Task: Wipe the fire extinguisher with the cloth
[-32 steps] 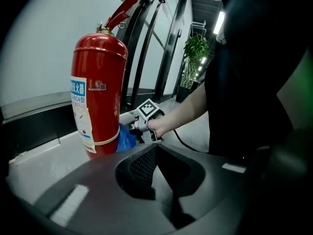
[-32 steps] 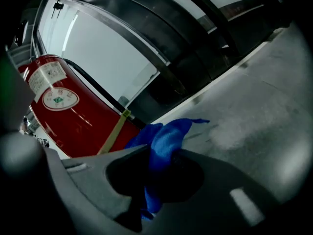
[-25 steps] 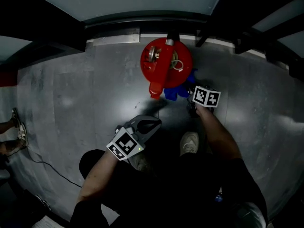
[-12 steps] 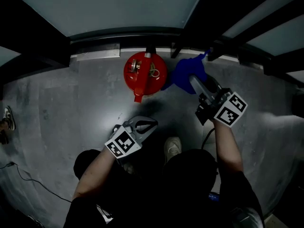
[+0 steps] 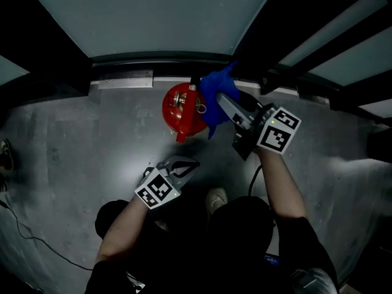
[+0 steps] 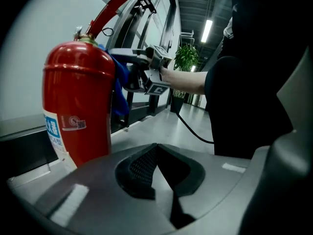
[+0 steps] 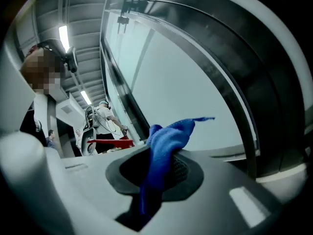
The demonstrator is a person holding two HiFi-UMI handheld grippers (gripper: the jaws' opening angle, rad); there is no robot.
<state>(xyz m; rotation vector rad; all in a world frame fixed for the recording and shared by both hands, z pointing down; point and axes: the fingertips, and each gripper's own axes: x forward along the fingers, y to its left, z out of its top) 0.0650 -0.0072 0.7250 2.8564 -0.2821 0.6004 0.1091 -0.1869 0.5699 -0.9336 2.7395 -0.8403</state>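
Note:
The red fire extinguisher [image 5: 182, 110] stands upright on the grey floor by the glass wall; in the left gripper view the extinguisher [image 6: 77, 102] fills the left side. The blue cloth [image 5: 214, 90] lies against its top right side, pinched in my right gripper [image 5: 223, 101], which is shut on it. In the right gripper view the cloth [image 7: 164, 143] hangs out of the closed jaws of the right gripper [image 7: 155, 180]. My left gripper [image 5: 188, 163] hangs below the extinguisher, apart from it, shut and empty, as the left gripper [image 6: 156, 155] shows in its own view.
A glass wall with a metal sill [image 5: 122, 78] runs right behind the extinguisher. My shoe [image 5: 214, 198] is on the floor below the grippers. A black cable [image 6: 193, 129] trails from the right gripper. A potted plant [image 6: 186, 58] and another person [image 7: 105, 115] stand far off.
My right gripper has carried the blue cloth up from low beside the extinguisher, out to the right, then left onto its top. The left gripper has hardly moved.

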